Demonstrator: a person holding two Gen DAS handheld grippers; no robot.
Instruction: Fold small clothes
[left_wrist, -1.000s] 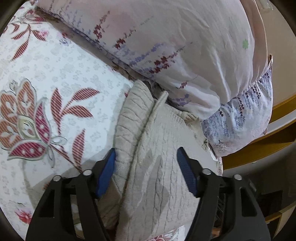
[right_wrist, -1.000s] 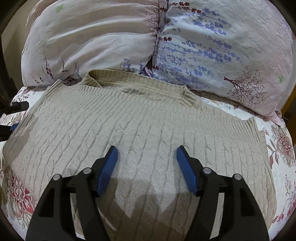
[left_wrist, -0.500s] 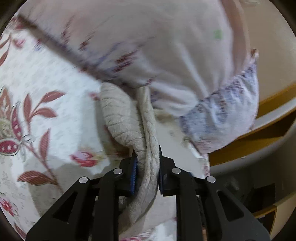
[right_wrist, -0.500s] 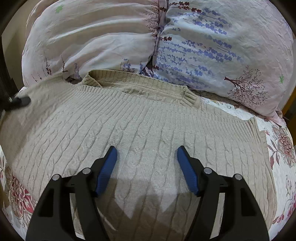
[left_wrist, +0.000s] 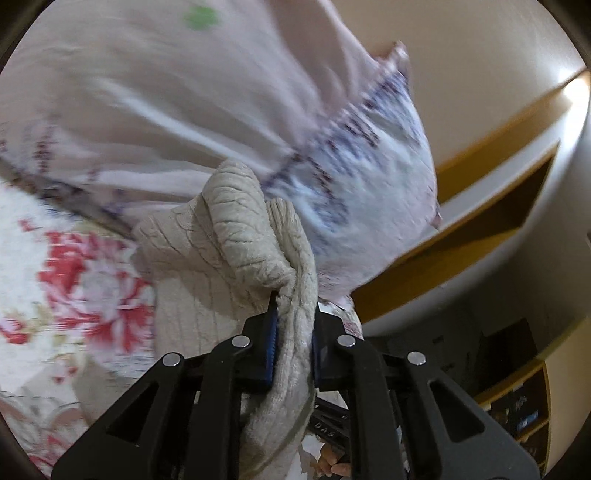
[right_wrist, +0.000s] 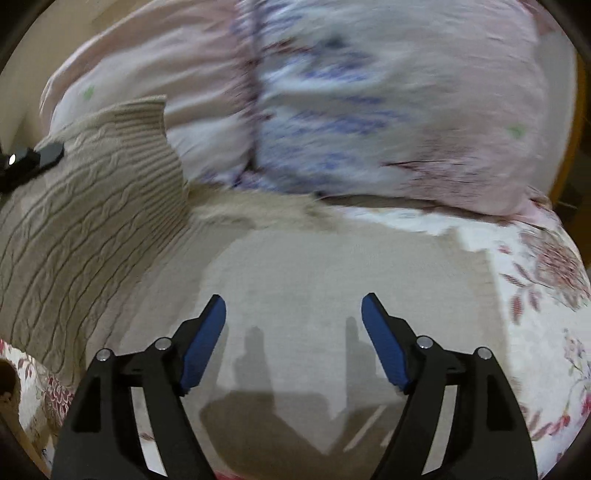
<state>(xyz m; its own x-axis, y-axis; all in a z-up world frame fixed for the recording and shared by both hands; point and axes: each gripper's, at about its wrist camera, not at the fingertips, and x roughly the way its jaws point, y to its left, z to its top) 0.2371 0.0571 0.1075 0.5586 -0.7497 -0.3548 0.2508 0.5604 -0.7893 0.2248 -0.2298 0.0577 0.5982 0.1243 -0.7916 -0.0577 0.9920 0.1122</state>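
A beige cable-knit sweater (right_wrist: 295, 280) lies on a floral bedsheet (right_wrist: 535, 302). My left gripper (left_wrist: 291, 332) is shut on the sweater's left edge (left_wrist: 236, 236) and holds it lifted off the bed. In the right wrist view that lifted side (right_wrist: 92, 206) stands up and leans over the flat part, with the left gripper's tip (right_wrist: 33, 158) at its top. My right gripper (right_wrist: 293, 343) is open and empty, low over the middle of the sweater.
Two large floral pillows (right_wrist: 351, 110) lie against the head of the bed behind the sweater. A wooden bed frame (left_wrist: 480, 177) and shelves (left_wrist: 517, 406) show to the right in the left wrist view.
My left gripper closed on the sweater's left edge, lifted it and carried it rightward over the garment. My right gripper stayed open and shifted a little.
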